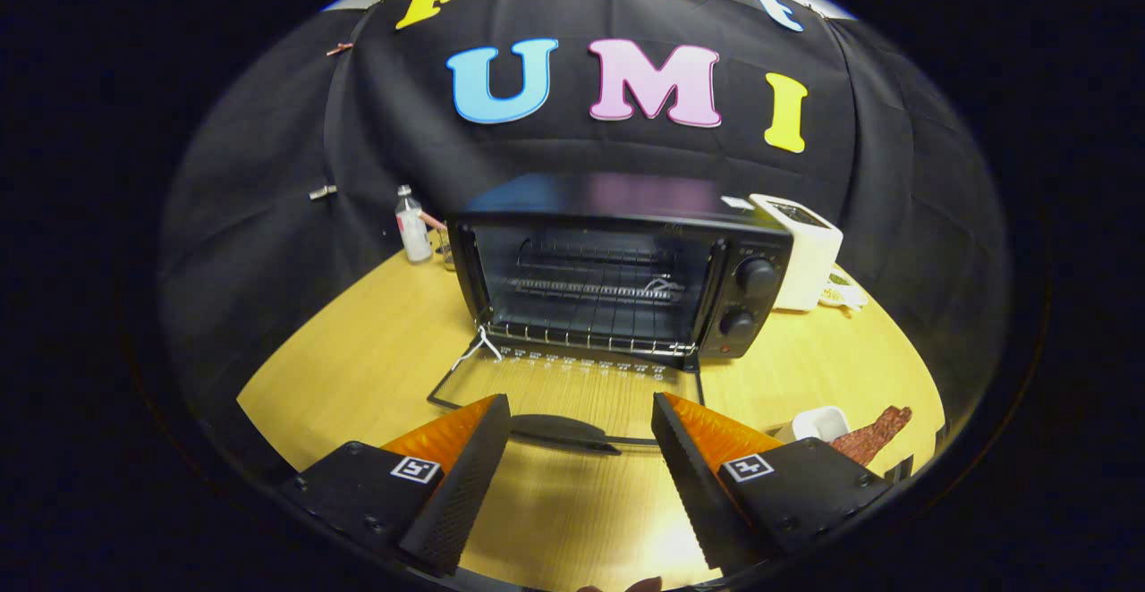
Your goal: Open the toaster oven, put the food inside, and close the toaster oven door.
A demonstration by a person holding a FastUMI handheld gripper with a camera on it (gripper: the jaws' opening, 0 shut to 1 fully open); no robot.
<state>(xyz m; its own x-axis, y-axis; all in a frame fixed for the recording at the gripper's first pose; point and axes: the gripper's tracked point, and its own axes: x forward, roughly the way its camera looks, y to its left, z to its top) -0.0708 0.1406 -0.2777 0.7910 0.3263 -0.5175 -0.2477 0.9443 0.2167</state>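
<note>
1. The claw [581, 449] is hanging wide open above the yellow wooden bench [358, 368], gripping nothing.
2. The black metal toaster oven [617, 270] is sitting toward the bench's far edge, its glass door [572, 391] lying folded down flat, the door's handle just ahead of the fingers.
3. A wire rack [590, 288] is showing inside the oven.
4. A reddish-brown strip of food [872, 435] is lying near the bench's right edge, beside a small white dish [818, 422].
5. A white box-shaped appliance [805, 248] is standing just right of the oven.
</note>
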